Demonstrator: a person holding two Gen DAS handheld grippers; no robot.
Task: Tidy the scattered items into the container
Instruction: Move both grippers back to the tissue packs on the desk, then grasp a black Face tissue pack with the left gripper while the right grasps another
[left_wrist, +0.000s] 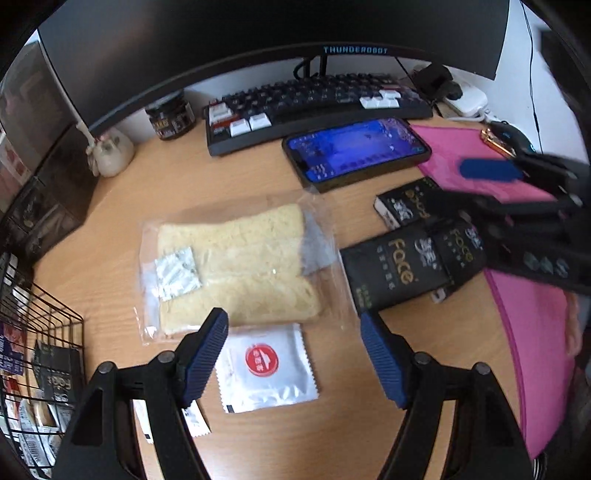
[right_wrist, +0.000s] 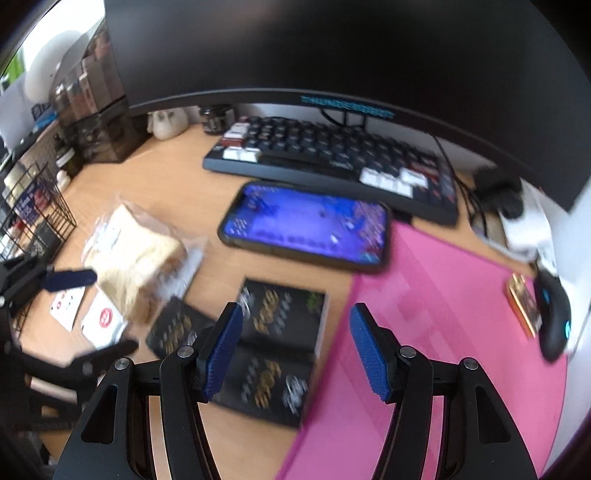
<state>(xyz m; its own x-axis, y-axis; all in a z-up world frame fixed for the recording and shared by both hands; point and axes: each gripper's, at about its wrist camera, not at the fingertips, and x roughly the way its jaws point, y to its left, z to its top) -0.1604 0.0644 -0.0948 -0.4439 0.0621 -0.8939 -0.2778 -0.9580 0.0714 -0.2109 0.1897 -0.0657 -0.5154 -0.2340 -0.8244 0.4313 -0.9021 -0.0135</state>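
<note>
Two hand-held grippers, both spread and empty: left hand-held gripper (left_wrist: 293, 354) straddles the white sachet (left_wrist: 266, 367), wire basket (left_wrist: 40, 332) at nine o'clock; right hand-held gripper (right_wrist: 295, 350) over black packets (right_wrist: 273, 354), likely lining up grasps.

Left gripper (left_wrist: 293, 354) fingers spread wide, right gripper (right_wrist: 295, 354) likewise

The light wooden desk (left_wrist: 122, 206) carries a clear-wrapped bread slice (left_wrist: 236, 266) ahead of the left claw (left_wrist: 293, 356), a white square sachet (left_wrist: 264, 367) between its fingers, black packets (left_wrist: 406, 264) right, and a lit phone (left_wrist: 356, 151) beyond.
</note>
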